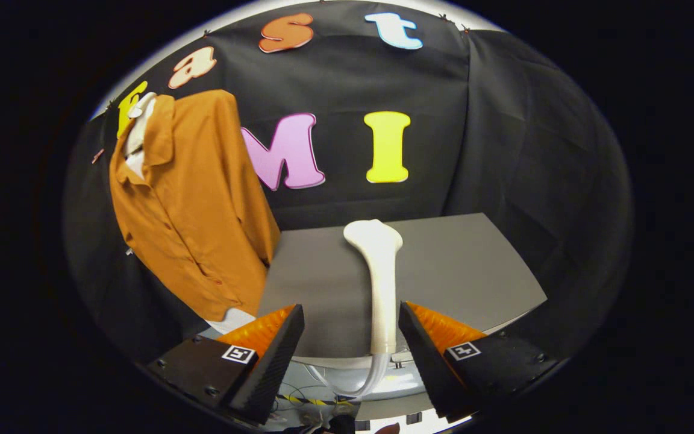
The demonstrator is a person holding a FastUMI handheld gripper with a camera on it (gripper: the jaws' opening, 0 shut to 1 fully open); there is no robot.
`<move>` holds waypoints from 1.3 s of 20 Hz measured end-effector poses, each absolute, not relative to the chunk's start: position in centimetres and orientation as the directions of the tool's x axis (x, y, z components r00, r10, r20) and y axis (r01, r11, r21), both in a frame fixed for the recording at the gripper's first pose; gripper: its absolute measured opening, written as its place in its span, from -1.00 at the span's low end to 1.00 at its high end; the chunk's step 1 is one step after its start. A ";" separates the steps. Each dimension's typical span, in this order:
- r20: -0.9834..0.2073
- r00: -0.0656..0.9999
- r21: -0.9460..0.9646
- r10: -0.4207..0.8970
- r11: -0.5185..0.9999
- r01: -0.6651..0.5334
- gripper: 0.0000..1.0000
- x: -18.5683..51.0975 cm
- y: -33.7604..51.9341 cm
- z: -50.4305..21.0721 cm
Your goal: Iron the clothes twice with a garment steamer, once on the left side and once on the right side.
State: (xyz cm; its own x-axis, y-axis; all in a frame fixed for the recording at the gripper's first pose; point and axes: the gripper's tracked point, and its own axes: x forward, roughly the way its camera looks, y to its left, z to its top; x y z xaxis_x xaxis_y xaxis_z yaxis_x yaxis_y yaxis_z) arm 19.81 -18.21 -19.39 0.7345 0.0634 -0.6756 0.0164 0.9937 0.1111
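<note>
fingers of the gripper (352, 337) stand spread, with the white plastic garment steamer wand (381, 283) lying on the grey table (473, 271) between them, nearer the right one and not pinched. rust-orange button shirt (193, 205) hangs beyond the left finger, well apart. closing off-centre could roll the smooth handle aside, and its white hose (371, 377) may tug the wand loose.
</note>
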 end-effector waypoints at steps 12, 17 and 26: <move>-0.799 0.594 0.162 0.090 0.984 0.069 -0.03 23.6 -20.3 -29.5; -0.688 0.718 0.214 0.108 0.975 0.059 -0.42 24.2 -20.9 -27.4; -0.406 0.914 0.141 0.016 0.989 0.045 -0.42 19.2 -15.3 -15.5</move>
State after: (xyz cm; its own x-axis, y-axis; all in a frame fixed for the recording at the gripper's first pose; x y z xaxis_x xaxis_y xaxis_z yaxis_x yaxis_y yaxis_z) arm 19.22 -15.33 -15.51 0.9138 0.0161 -0.4059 0.0451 0.9890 0.1407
